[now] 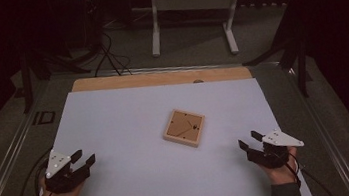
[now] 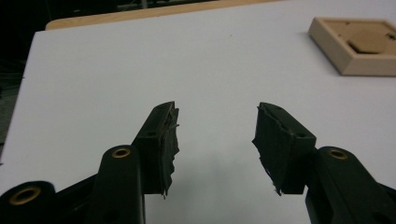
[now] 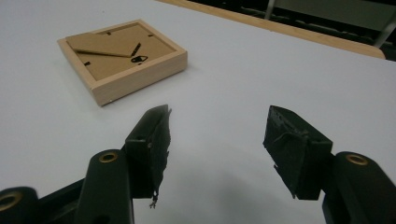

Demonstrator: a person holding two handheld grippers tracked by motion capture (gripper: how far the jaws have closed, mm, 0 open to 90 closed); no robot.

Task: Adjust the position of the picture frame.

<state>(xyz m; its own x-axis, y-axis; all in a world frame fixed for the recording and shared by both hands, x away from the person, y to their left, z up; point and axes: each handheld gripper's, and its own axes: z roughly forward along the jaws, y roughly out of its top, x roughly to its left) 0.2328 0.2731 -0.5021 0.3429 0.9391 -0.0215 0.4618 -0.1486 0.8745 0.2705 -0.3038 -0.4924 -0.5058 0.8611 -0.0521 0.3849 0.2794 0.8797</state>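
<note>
while the wooden picture frame lies flat on the white sheet, back side up and turned cornerwise to the sheet's edges, it sits a little right of the sheet's middle, touched by nothing. its pale rim surrounds a brown backing board that bears a folded stand and a small dark hanger. in the left gripper view the frame shows at the upper right; in the right gripper view the frame shows at the upper left, well ahead of the fingers.

left gripper: held in the person's left hand near the sheet's near left corner, well apart from the frame, pointing toward the sheet's middle. its fingers stand apart with only bare sheet between them; their black pads look frayed at the edges.

right gripper: held in the right hand near the sheet's near right corner, closer to the frame than the left gripper but still apart from it. its fingers likewise stand apart, nothing between them.

a strip of the wooden tabletop shows beyond the sheet's far edge. farther back, on the dark floor, stand the white legs of another table, with cables trailing to their left.
</note>
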